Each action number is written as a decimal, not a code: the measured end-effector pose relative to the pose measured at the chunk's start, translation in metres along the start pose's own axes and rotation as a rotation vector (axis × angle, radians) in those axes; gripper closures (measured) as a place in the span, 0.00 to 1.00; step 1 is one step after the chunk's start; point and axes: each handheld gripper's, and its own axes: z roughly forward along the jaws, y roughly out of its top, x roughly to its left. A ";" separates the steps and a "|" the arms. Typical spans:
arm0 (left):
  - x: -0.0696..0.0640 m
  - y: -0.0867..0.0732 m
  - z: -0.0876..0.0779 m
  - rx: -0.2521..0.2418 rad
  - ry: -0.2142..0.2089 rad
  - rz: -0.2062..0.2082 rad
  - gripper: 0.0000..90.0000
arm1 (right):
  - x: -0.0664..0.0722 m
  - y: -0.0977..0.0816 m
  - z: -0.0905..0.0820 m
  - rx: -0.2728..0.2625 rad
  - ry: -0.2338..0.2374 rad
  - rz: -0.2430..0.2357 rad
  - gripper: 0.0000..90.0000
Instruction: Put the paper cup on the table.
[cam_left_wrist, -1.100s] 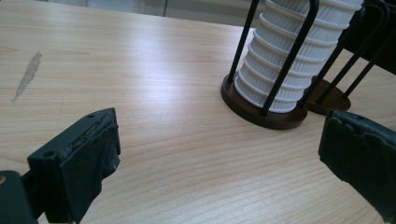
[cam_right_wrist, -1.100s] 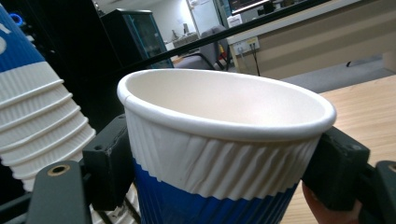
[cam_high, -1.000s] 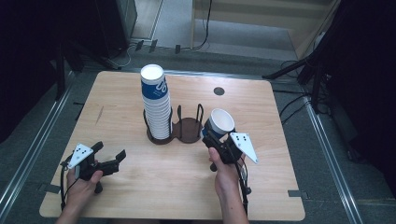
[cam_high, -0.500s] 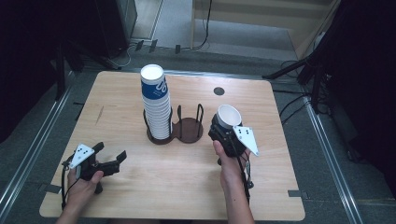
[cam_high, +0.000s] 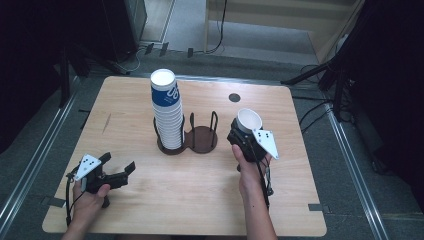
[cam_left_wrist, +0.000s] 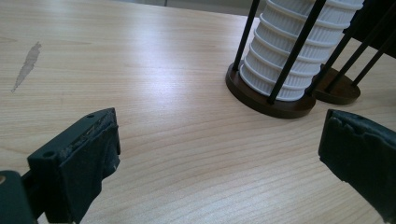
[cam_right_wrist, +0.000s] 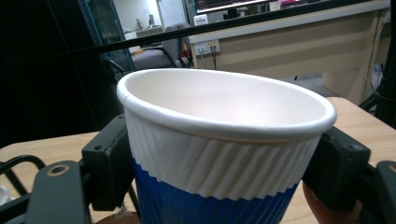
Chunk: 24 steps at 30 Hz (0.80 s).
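My right gripper (cam_high: 245, 131) clamps 1 cup (cam_high: 248, 120) by its sides, mouth up, above the table (cam_high: 280, 200) just right of the rack (cam_high: 202, 140), while my left gripper (cam_high: 119, 172) rests wide open and empty, well apart from it.

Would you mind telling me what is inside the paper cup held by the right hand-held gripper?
The paper cup in the right hand-held gripper shows bare white inner walls; its bottom is hidden behind the near rim.
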 end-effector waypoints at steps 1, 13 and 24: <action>0.000 0.000 0.000 0.000 0.001 0.001 0.00 | -0.001 0.000 0.001 -0.003 -0.001 -0.006 0.23; 0.000 0.000 0.000 0.001 0.003 -0.007 0.00 | -0.010 -0.002 0.015 -0.023 -0.026 -0.043 0.23; 0.000 0.000 0.000 0.002 0.001 -0.008 0.00 | -0.015 -0.007 0.031 -0.020 -0.038 -0.090 0.23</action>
